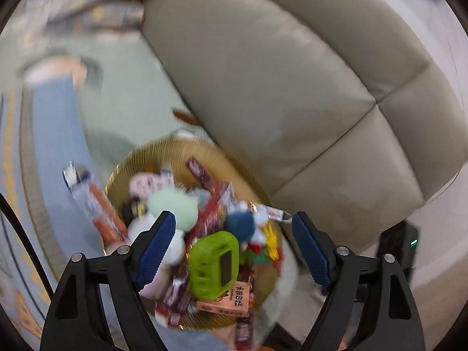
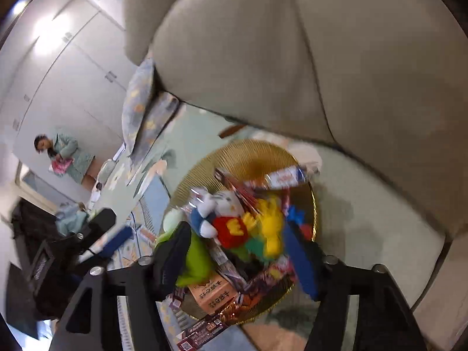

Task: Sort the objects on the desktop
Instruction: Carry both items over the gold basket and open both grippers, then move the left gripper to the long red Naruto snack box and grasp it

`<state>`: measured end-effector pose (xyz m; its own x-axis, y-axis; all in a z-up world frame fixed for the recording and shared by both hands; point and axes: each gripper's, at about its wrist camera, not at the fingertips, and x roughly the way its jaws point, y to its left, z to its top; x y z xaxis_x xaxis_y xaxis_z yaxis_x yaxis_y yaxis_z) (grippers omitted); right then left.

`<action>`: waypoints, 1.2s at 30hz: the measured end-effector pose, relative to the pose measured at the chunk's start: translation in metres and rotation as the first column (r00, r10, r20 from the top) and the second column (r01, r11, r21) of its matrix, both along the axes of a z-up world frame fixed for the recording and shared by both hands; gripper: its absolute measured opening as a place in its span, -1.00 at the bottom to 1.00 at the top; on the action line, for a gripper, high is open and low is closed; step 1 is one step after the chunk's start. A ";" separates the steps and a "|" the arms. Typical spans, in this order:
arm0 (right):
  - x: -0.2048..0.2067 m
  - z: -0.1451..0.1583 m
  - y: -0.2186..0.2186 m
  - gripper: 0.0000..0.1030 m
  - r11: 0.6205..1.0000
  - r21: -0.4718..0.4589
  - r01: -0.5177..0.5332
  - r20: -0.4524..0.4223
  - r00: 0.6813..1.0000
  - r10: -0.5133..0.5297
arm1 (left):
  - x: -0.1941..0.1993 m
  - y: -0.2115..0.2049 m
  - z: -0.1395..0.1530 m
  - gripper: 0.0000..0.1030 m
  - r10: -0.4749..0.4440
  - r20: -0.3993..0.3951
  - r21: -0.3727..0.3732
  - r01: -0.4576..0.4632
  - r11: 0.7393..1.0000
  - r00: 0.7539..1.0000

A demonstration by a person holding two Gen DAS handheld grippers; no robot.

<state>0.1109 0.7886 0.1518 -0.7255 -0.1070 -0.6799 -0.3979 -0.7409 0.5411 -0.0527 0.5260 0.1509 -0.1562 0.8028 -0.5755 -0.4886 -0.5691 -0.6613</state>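
Green timer tops gold basket — left jaws wide.

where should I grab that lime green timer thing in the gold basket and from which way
Probably take the lime green timer across its narrow width, coming from above. It lies flat, screen up, atop the pile in the gold basket, with wrappers crowding its sides, so a side approach looks blocked. The left gripper hangs above it, jaws wide.

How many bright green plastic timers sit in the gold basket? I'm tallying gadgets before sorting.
1. The bright green plastic timer lies near the front of the gold ribbed basket, atop snack packets; others could be buried underneath.
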 end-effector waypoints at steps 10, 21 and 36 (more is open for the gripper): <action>0.009 0.022 -0.046 0.26 0.993 0.021 -0.115 -0.073 0.991 0.116 | 0.001 -0.084 0.018 0.57 0.110 -0.066 -0.030 -0.112 0.993 0.992; -0.018 0.027 -0.211 0.34 0.865 0.220 -0.451 -0.016 0.885 0.466 | -0.019 -0.206 0.007 0.57 0.196 -0.114 -0.170 -0.213 0.962 0.974; -0.099 -0.130 -0.346 0.34 0.732 0.311 -0.607 0.035 0.777 0.629 | -0.088 -0.416 -0.050 0.57 0.521 -0.260 -0.282 -0.580 0.764 0.813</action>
<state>0.0124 0.4426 0.0222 -0.6139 -0.3560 -0.7045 0.2321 -0.9345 0.2700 -0.1404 0.1100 0.1012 -0.6219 0.3136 -0.7176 -0.1016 -0.9409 -0.3231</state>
